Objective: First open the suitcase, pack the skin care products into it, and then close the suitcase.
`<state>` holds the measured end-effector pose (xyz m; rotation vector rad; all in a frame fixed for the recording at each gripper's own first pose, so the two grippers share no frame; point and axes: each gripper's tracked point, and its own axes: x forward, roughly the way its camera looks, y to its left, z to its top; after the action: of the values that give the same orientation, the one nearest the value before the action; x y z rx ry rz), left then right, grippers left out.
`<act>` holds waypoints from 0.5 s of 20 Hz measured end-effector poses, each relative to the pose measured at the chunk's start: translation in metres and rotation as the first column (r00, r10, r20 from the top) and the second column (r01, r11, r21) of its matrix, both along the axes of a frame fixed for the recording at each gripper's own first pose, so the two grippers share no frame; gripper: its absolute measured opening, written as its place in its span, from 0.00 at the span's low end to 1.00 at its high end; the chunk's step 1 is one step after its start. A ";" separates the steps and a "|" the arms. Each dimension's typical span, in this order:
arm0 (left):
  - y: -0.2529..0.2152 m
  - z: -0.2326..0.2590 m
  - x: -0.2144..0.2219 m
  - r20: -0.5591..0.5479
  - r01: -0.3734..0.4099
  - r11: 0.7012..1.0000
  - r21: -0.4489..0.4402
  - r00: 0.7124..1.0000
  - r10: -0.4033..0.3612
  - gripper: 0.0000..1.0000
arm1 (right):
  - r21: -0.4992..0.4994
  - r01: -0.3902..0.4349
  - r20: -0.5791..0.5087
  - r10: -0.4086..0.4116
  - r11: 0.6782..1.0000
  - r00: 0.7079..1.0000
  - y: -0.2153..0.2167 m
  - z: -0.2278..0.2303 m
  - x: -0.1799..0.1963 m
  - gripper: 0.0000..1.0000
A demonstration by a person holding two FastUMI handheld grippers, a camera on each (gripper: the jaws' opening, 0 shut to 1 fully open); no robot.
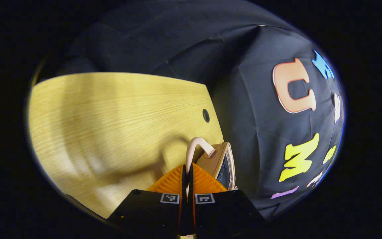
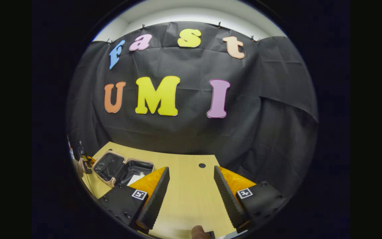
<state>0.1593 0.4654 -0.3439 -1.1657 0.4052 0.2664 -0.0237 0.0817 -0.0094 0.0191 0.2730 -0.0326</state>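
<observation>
In the left gripper view my left gripper [image 1: 187, 171] is shut on the beige loop handle [image 1: 197, 144] of the small beige suitcase [image 1: 224, 161], whose lid edge rises just right of the fingers. The right gripper view shows the suitcase [image 2: 106, 166] standing open at the table's far left, dark lining exposed and lid half raised. A white item [image 2: 136, 179] lies in its lower half. The left gripper [image 2: 85, 163] is at the lid's handle side there. My right gripper [image 2: 191, 168] hangs open over bare tabletop, right of the suitcase, holding nothing.
The wooden table [image 1: 111, 116] has a small round hole [image 1: 206, 115] near its back edge, which the right gripper view shows as the hole [image 2: 202, 165] ahead of the fingers. Black cloth walls close in behind and beside the table. A person's fingertip [image 2: 197, 231] shows at the bottom.
</observation>
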 end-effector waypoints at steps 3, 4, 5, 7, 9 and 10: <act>-0.006 0.051 0.009 0.045 0.024 0.993 0.117 0.999 -0.029 0.03 | 0.033 -0.002 0.007 0.001 0.999 1.000 -0.001 0.000 0.002 0.80; -0.011 0.070 0.010 0.059 0.045 0.988 0.148 0.997 -0.054 0.03 | 0.041 -0.004 0.011 0.003 0.999 1.000 -0.002 -0.001 0.002 0.79; -0.016 0.085 0.012 0.064 0.064 0.979 0.194 0.995 -0.078 0.03 | 0.047 -0.007 0.016 0.006 0.999 1.000 -0.002 -0.001 0.003 0.79; -0.028 0.115 0.017 0.085 0.098 0.954 0.284 0.988 -0.127 0.03 | 0.067 -0.021 0.016 0.020 0.998 1.000 -0.004 -0.004 0.003 0.79; -0.044 0.142 0.020 0.107 0.115 0.927 0.358 0.981 -0.163 0.03 | 0.084 -0.038 0.017 0.036 0.996 0.999 -0.007 -0.005 0.003 0.80; -0.057 0.155 0.024 0.115 0.120 0.913 0.391 0.977 -0.178 0.03 | 0.088 -0.042 0.020 0.041 0.995 0.999 -0.011 -0.006 0.005 0.79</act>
<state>0.1837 0.4081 -0.1892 -0.7592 0.2924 0.1154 -0.0191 0.0708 -0.0157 0.1018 0.2566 0.0209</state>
